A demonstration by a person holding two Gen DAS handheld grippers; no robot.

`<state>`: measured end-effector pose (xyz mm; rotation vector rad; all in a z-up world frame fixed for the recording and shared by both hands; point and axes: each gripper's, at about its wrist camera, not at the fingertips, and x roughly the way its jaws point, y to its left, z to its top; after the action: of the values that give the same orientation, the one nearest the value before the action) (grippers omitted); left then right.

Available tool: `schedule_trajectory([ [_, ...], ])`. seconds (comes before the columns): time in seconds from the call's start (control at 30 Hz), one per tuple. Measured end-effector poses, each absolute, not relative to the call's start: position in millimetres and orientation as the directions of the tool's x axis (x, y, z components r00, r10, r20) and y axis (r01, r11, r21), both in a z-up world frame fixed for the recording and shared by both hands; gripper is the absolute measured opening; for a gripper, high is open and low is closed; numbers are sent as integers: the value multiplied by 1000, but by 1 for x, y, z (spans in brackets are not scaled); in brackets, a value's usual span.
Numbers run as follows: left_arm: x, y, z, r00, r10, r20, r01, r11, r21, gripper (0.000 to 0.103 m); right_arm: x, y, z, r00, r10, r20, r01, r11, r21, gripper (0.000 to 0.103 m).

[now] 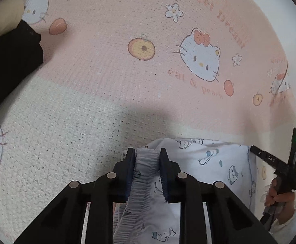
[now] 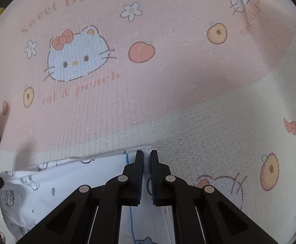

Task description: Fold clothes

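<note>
Left gripper (image 1: 147, 152) clamps shorts' (image 1: 215, 162) waistband (image 1: 145, 174); right gripper (image 2: 146, 154) pinches hem edge (image 2: 146, 162), over blanket (image 1: 107, 81).

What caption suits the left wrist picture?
Left gripper pinching the printed garment's gathered waistband above a pink cartoon-cat bedspread.

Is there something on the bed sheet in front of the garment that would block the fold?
Nothing visible does. Both tools, left and right, grip the white printed garment, and the pink sheet ahead lies bare. A black cloth sits far off left.
</note>
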<state>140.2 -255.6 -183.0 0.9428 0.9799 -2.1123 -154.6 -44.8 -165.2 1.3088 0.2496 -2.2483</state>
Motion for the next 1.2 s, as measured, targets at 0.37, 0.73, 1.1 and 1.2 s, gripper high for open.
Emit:
schedule_trajectory([
  [0.37, 140, -272, -207, -548, -208, -810, 780, -477, -405, 20, -170, -48, -181, -389, -320, -864, 481, -870, 105, 4],
  [0.73, 145, -273, -186, -597, -163, -786, 750, -462, -474, 56, -168, -47, -173, -396, -343, -852, 465, -875, 136, 17],
  [1.1, 160, -258, -160, -607, -167, -777, 717, -537, -444, 66, -128, -38, -148, -443, -317, -838, 511, -858, 54, 55],
  [1.2, 162, -250, -158, -586, -173, -792, 713, -574, -402, 66, -103, -38, -144, -446, -324, -835, 558, -829, 24, 55],
])
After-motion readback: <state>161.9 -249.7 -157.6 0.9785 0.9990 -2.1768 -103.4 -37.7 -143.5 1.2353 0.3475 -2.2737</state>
